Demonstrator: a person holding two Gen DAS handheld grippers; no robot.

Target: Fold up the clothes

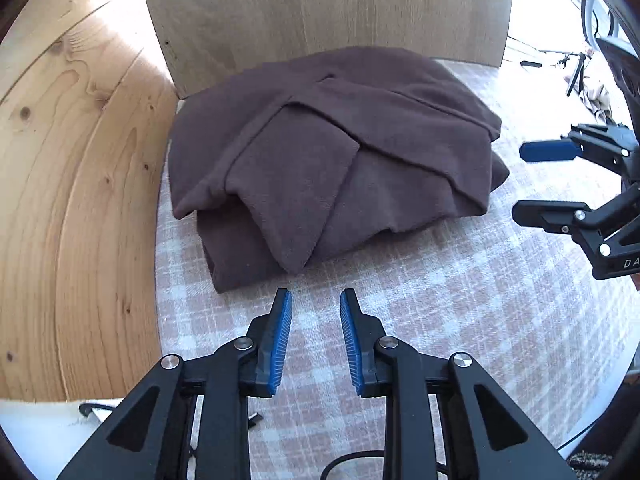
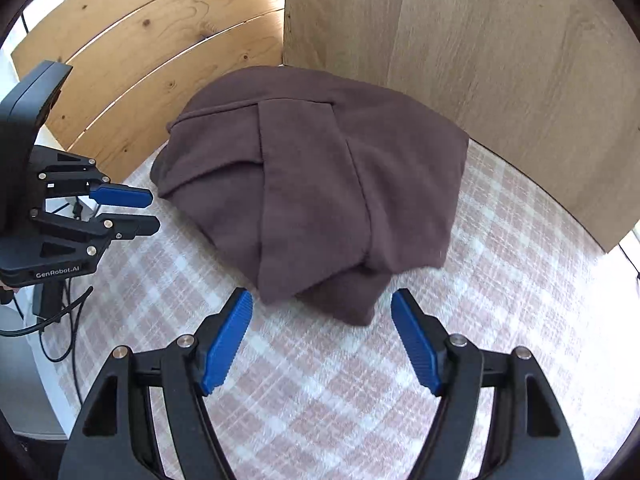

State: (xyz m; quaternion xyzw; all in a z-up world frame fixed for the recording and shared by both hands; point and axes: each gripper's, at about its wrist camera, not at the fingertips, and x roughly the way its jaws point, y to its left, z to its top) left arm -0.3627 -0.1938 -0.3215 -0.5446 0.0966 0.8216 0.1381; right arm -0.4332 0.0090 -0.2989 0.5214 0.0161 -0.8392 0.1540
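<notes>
Hovering my left gripper (image 1: 316,300) narrowly parted and right gripper (image 2: 322,300) wide, both empty, I see the garment (image 1: 332,152) folded at centre frame, where one stray snag could undo its loose flaps.

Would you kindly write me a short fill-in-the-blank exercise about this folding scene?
1. The folded fleece garment is dark ____ in colour.
2. It lies on a pink-and-white ____ cloth.
3. The left claw and right claw both stand ____, holding nothing.
4. The ribbed pads on the claws are ____.

Missing words: brown; checked; open; blue
</notes>
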